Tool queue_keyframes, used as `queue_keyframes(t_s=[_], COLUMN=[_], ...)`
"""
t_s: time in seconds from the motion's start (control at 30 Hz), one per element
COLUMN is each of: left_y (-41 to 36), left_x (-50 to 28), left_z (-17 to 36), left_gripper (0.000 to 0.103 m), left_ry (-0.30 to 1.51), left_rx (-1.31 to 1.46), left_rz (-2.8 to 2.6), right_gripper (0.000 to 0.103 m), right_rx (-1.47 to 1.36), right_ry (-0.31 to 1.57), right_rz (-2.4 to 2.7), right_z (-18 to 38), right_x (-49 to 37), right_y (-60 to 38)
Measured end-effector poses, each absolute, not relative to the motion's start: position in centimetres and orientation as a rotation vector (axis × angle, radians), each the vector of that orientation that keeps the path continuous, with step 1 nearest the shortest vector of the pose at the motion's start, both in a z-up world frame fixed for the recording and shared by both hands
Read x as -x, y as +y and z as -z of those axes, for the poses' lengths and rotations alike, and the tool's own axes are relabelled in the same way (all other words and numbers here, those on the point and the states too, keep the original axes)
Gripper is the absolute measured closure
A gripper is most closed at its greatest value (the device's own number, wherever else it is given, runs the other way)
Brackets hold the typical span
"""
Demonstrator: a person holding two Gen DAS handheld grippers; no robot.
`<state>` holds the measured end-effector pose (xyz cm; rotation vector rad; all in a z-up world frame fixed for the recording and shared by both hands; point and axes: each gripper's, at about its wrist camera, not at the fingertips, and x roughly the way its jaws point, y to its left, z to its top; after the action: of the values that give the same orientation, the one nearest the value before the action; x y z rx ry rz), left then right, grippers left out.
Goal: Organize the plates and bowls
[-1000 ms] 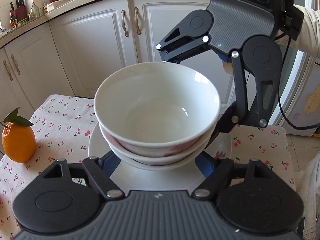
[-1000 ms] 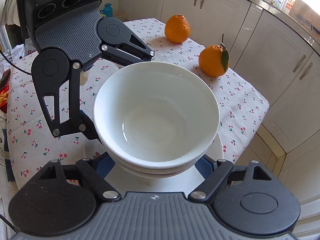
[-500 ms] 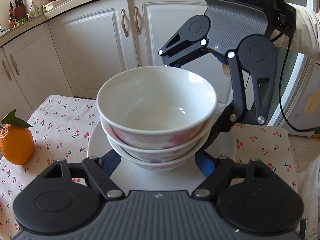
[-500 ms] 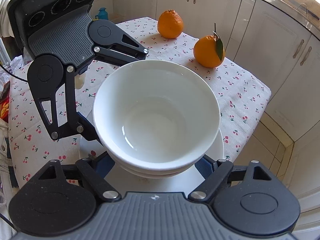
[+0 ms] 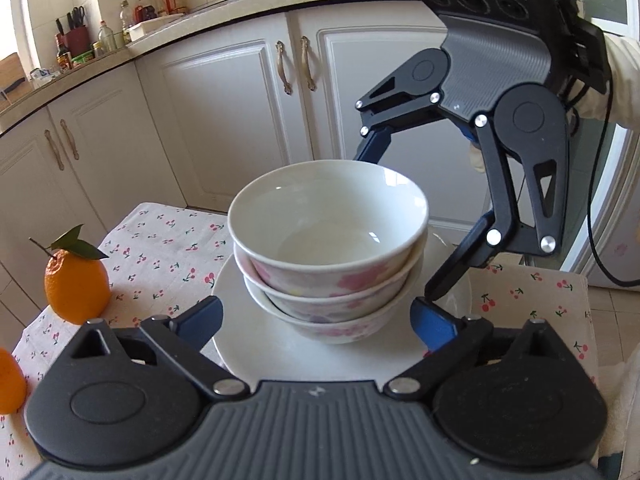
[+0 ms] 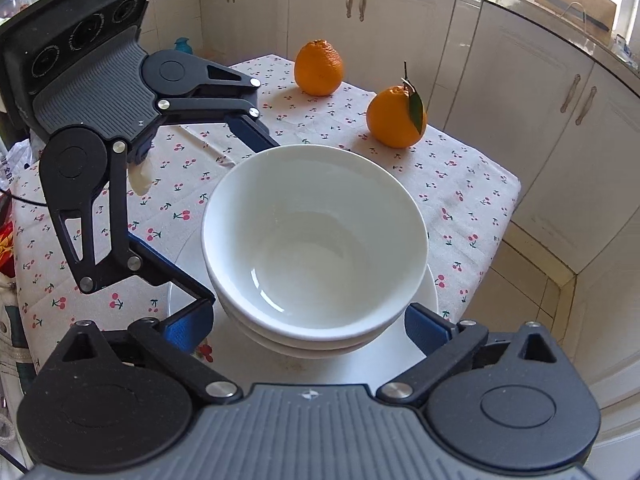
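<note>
A stack of three bowls point(image 5: 328, 248) sits on a white plate point(image 5: 256, 344) near the corner of the desk point(image 6: 460, 176), which is covered in a cherry-print cloth. In both wrist views the stack lies dead ahead at 12 o'clock, centred between the fingers. The left tongs point(image 5: 316, 316) and the right tongs point(image 6: 308, 320) face each other across the plate, so neither is clearly nearer.

Both are spread wide. The left tongs' blue fingertips point(image 5: 200, 316) flank the bottom bowl just above the plate, with no visible contact. The right tongs straddle the stack the same way, and in the left wrist view their lower finger comes down to the plate rim at about 3 o'clock; whether it touches is unclear.

Any next grasp would likely turn on closing evenly around the round stack or the plate rim. Two oranges point(image 6: 396, 116) stand well apart at 1 o'clock in the right wrist view.
</note>
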<state>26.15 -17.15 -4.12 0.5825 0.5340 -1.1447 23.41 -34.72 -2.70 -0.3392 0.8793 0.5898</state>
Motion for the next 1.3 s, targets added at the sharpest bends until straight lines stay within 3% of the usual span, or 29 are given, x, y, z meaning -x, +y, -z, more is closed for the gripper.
queue_keyframes(t_s=[0.23, 0.8, 1.3], left_y=[-14.3, -9.9, -9.3], left_x=[-21.5, -14.1, -12.5], left_z=[1.9, -1.9, -2.3], left_gripper=[0.000, 0.001, 0.001], left_ry=[0.412, 0.568, 0.591], left_rx=[-0.509, -0.150, -0.124], left_rz=[0.987, 0.407, 0.334], right_gripper=[0.000, 0.000, 0.000], right_rx=[0.370, -0.006, -0.001], right_ry=[0.880, 0.761, 0.683], right_rz=[-0.342, 0.191, 0.238], right_z=[0.9, -1.7, -3.3], right_x=[-20.3, -10.6, -8.3], right_y=[-32.9, -28.7, -27.2])
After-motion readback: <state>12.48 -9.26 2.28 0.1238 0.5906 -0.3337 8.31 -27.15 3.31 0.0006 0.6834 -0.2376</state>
